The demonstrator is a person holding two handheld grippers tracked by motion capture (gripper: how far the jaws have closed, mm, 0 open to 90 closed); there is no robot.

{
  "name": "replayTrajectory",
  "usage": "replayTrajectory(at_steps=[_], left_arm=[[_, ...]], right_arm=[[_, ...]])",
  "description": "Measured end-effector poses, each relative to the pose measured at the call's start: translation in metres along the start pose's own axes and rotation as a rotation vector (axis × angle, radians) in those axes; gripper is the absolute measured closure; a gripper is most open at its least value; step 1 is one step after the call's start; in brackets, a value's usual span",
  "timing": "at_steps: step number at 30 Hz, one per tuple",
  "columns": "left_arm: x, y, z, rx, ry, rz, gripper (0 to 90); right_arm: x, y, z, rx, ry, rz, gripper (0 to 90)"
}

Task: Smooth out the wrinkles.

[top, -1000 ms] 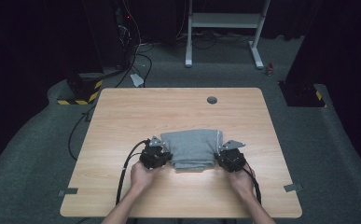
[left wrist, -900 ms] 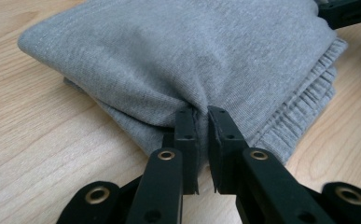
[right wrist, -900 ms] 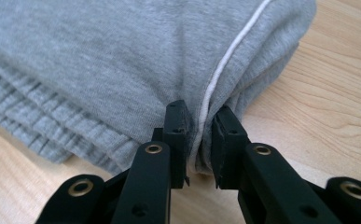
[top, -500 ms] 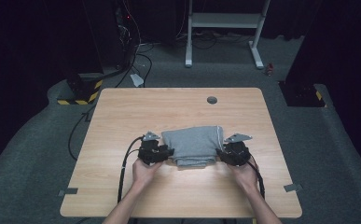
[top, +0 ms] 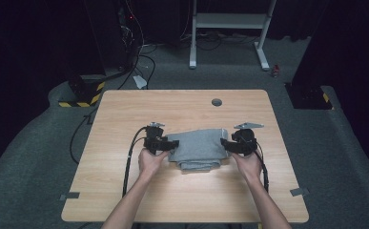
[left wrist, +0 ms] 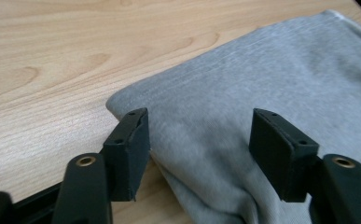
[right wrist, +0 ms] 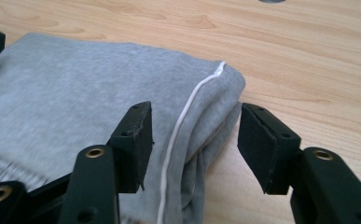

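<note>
a folded grey garment (top: 197, 149) lies flat near the middle of the wooden worktop (top: 125, 195), with one claw at each short end. the left claw (top: 165, 143) sits at its left edge and the right claw (top: 226, 144) at its right edge.

both claws have just been opening. in the left gripper view the jaws stand wide, with the garment's (left wrist: 262, 79) folded corner between them but the pads clear of the cloth. in the right gripper view the jaws are wide too, straddling the thick folded edge (right wrist: 215, 107) where a white cord (right wrist: 183, 121) runs along the seam; nothing is pinched.

the cloth looks like soft knit jersey: light, limp, not fragile and not slippery against the rubbery pads. it has no stiffness of its own, so a lift by one point would probably let the layers sag and the fold spill open. the safest hold seems to be at the two opposite folded edges, biting through all the layers at once, deep enough that the lower ones do not slide out. the cord is a poor place to grip, since it may simply pull through.
</note>
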State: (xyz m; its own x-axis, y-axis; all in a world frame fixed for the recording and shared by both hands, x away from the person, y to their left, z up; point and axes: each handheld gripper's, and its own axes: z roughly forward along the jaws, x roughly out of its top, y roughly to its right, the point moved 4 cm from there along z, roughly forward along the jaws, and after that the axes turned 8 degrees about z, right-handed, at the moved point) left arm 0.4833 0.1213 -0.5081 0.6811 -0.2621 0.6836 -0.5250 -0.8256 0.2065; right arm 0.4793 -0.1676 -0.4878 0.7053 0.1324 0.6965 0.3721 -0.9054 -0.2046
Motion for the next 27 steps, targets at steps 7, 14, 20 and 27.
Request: replayTrajectory(at_steps=[7,14,20,27], left_arm=[[0.008,-0.005,0.012,-0.016,-0.017,-0.040,36.5],[0.008,-0.009,0.021,-0.052,-0.029,-0.077,56.3],[0.010,-0.004,0.017,-0.052,0.005,-0.024,79.7],[0.017,0.002,0.000,-0.061,0.084,0.024,84.9]], right_arm=[[0.006,0.003,0.017,-0.008,-0.044,0.041,42.9],[0.007,0.002,0.029,0.018,-0.085,0.049,64.4],[0.006,0.000,0.026,0.016,-0.082,-0.006,80.2],[0.008,-0.005,0.016,0.009,-0.038,-0.059,81.2]])
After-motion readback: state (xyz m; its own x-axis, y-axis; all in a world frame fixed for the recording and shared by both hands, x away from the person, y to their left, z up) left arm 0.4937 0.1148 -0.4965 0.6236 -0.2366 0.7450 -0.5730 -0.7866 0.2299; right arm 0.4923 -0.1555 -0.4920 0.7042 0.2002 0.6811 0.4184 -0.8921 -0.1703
